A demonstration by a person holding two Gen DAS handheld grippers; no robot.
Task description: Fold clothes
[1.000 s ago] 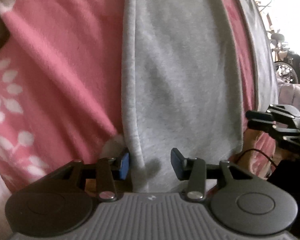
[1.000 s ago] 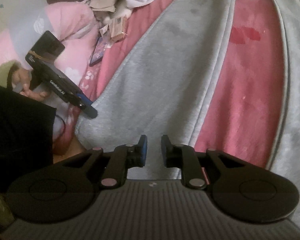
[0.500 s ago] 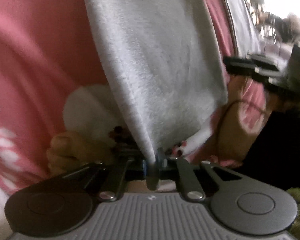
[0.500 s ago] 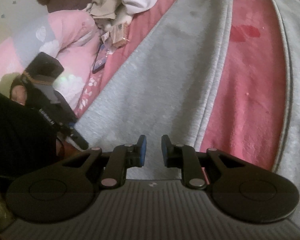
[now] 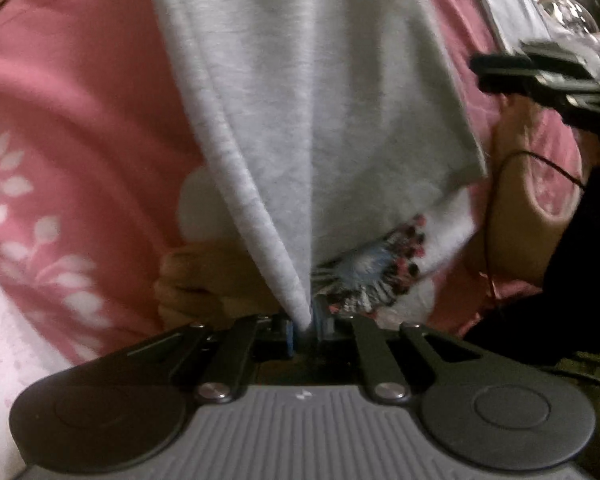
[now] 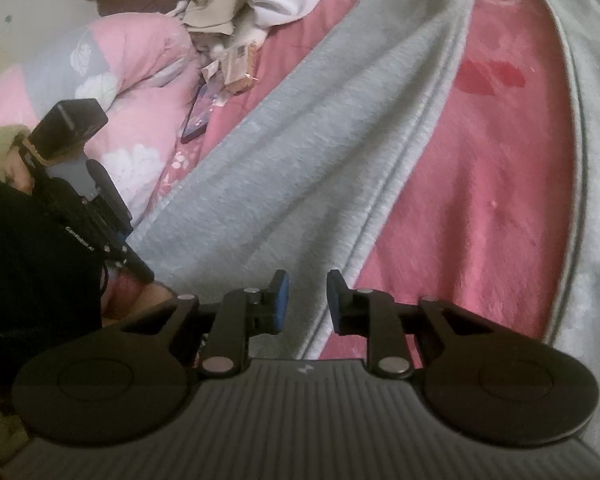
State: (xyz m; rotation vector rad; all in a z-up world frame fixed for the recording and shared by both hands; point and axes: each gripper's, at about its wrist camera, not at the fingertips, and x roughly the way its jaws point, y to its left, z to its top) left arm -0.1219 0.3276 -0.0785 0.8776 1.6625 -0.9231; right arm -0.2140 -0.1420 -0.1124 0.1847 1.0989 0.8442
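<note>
Hem edge (image 5: 300, 304) seemingly between tool (image 5: 304, 330) pads

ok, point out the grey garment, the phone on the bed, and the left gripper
grey garment (image 5: 320, 120): left wrist view, mid-panel of the lifted leg.
phone (image 6: 198, 114): right wrist view, screen centre.
left gripper (image 5: 305, 326): left wrist view, between fingertips pinching the hem.

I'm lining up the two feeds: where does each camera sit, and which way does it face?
Left wrist: on the left gripper, looking along its jaws, shut on the grey garment above the pink bedspread; toes and the right gripper show.
Right wrist: on the right gripper, jaws open over the grey garment, facing the pillow; the left gripper shows.
Shared: garment, bedspread, and each other's gripper.
</note>
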